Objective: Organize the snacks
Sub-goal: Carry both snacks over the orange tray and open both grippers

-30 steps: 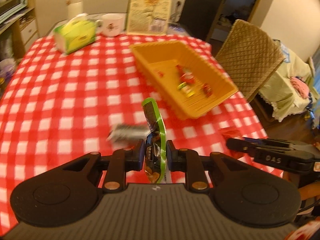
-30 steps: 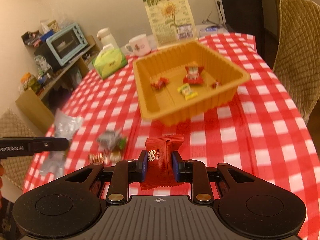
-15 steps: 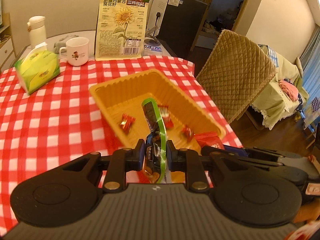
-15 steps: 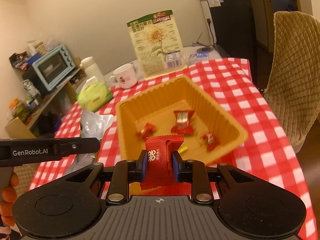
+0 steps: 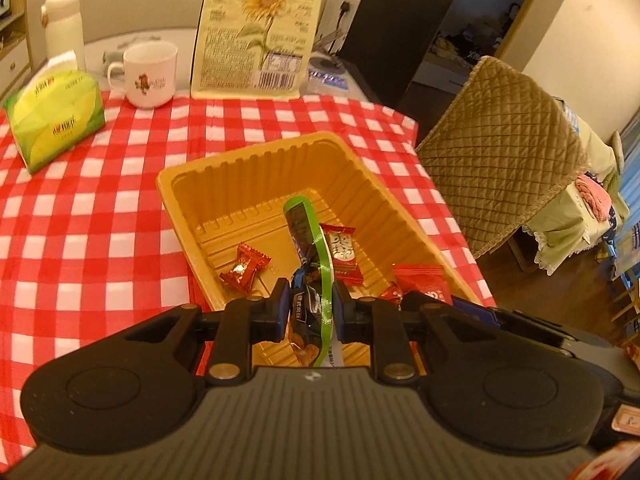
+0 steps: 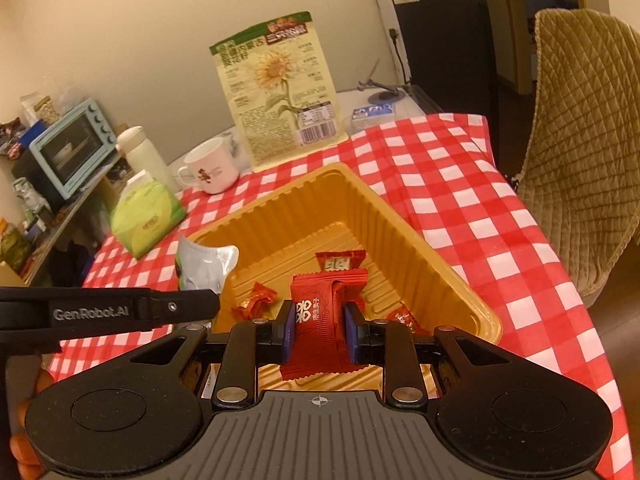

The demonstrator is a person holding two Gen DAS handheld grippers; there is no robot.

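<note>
An orange plastic tray [image 5: 256,168] [image 6: 404,216] sits on the red checked tablecloth and holds several small red wrapped candies [image 5: 245,269] [image 6: 256,300]. My left gripper [image 5: 310,312] is shut on a green and dark snack packet [image 5: 310,248], held upright over the tray's near edge. My right gripper [image 6: 320,332] is shut on a red snack packet [image 6: 322,316], also over the tray's near side. The red packet [image 5: 424,284] shows in the left wrist view, and the left gripper's silver-backed packet [image 6: 204,266] shows in the right wrist view.
A green tissue box [image 5: 54,118] [image 6: 146,220], a white mug [image 5: 150,74] [image 6: 210,170], a white flask [image 5: 64,28] and a tall sunflower-seed bag [image 5: 260,28] [image 6: 282,92] stand at the table's far side. A quilted chair [image 5: 504,148] [image 6: 588,152] is at the right.
Both grippers have moved forward with their packets, from above the bare tablecloth to over the tray's near edge. Both stay shut.
</note>
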